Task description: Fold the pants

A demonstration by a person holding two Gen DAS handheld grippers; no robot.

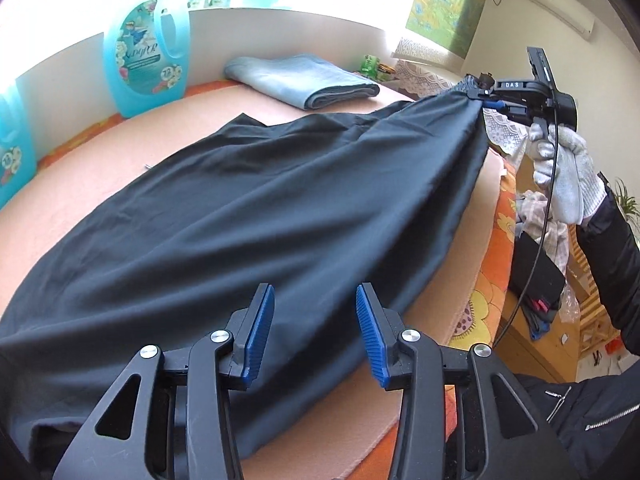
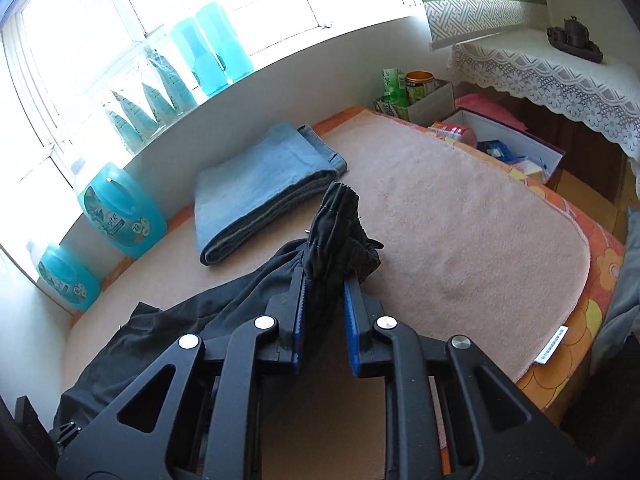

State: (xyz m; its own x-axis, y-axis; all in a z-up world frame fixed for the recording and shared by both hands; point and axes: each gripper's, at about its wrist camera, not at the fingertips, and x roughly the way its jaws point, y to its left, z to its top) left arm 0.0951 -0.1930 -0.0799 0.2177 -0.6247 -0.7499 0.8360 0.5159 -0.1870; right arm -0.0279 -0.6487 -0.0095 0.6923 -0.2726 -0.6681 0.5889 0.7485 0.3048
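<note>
Dark navy pants (image 1: 248,216) lie spread across a pink mat (image 1: 80,184) on the table. My left gripper (image 1: 316,320) is open, its blue pads just above the near part of the pants, holding nothing. My right gripper (image 1: 482,100) is shut on the bunched waistband and lifts that end off the mat at the far right. In the right wrist view the right gripper (image 2: 324,280) pinches the gathered waistband (image 2: 340,232), and the rest of the pants (image 2: 168,340) trails down to the left.
Folded light-blue jeans (image 1: 304,80) (image 2: 260,184) lie at the back of the mat. Blue detergent bottles (image 1: 146,56) (image 2: 120,212) stand along the wall. A lace-covered shelf (image 2: 560,76) and open boxes (image 2: 500,140) are at the right. The mat's right part (image 2: 460,220) is bare.
</note>
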